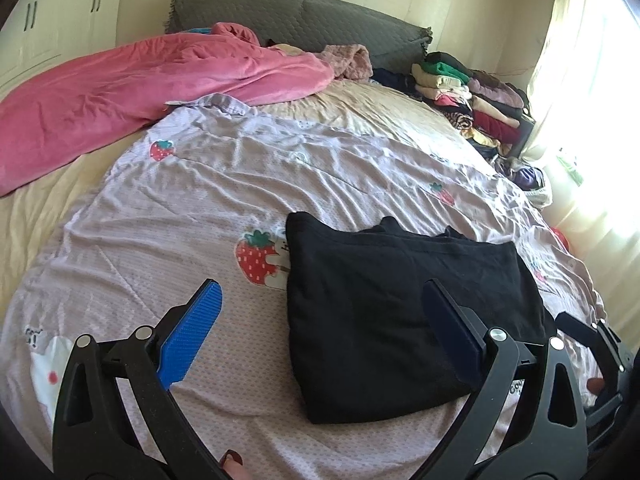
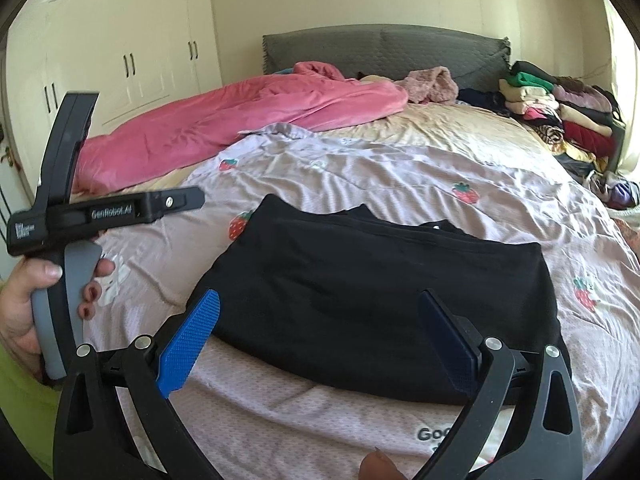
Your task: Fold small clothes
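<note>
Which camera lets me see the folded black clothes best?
The right wrist view: the black garment lies nearly whole between the open fingers. In the left wrist view it sits off to the right, its near corner hidden behind a finger.

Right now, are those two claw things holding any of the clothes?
Left gripper: open, holding nothing, above the folded black cotton garment.
Right gripper: open, holding nothing, above the same garment.

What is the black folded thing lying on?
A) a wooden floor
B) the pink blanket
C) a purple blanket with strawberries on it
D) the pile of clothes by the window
C: the black folded garment lies flat on the pale purple strawberry-print blanket, well apart from the pink blanket and the clothes pile.
</note>
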`<state>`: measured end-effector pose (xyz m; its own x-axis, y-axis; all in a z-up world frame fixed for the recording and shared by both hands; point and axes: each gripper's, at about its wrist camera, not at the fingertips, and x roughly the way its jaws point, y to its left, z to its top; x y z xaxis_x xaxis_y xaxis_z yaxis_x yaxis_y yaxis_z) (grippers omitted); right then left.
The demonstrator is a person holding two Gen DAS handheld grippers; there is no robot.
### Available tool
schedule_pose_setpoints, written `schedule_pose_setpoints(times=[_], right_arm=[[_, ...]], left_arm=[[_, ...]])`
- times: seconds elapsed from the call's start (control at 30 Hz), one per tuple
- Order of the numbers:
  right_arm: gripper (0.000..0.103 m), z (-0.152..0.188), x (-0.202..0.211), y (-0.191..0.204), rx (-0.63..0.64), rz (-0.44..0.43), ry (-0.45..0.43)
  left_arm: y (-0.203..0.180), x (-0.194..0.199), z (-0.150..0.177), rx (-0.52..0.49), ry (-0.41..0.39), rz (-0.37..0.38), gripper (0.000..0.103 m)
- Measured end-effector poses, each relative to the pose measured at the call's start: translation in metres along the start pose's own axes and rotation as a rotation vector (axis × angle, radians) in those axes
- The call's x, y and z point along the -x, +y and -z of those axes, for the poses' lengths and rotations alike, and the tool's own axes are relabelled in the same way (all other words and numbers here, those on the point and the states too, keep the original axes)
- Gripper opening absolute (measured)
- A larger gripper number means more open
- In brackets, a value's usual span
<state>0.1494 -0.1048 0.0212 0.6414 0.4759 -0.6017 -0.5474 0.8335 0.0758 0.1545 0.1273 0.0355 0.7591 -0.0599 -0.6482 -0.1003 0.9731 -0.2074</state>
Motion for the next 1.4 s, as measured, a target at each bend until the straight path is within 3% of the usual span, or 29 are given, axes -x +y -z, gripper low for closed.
schedule_pose_setpoints(times=[0.63,1.13,1.4], right_arm=[[0.098,0.025,-0.054,0.046,0.145,-0.009,0.116],[0.098,0.057,-0.109,0.065,0.314,0.103,0.215],[0.098,0.058,-0.128,0.07,0.401,0.168,0.183]], left_arm=[[0.036,-0.026,0.002,0.079,0.06,-0.053,0.093],[0.044,-0.051,0.008,0.102,0.118,-0.056,0.093],[0.046,-0.069,0.012,0.124,0.16,-0.03,0.093]])
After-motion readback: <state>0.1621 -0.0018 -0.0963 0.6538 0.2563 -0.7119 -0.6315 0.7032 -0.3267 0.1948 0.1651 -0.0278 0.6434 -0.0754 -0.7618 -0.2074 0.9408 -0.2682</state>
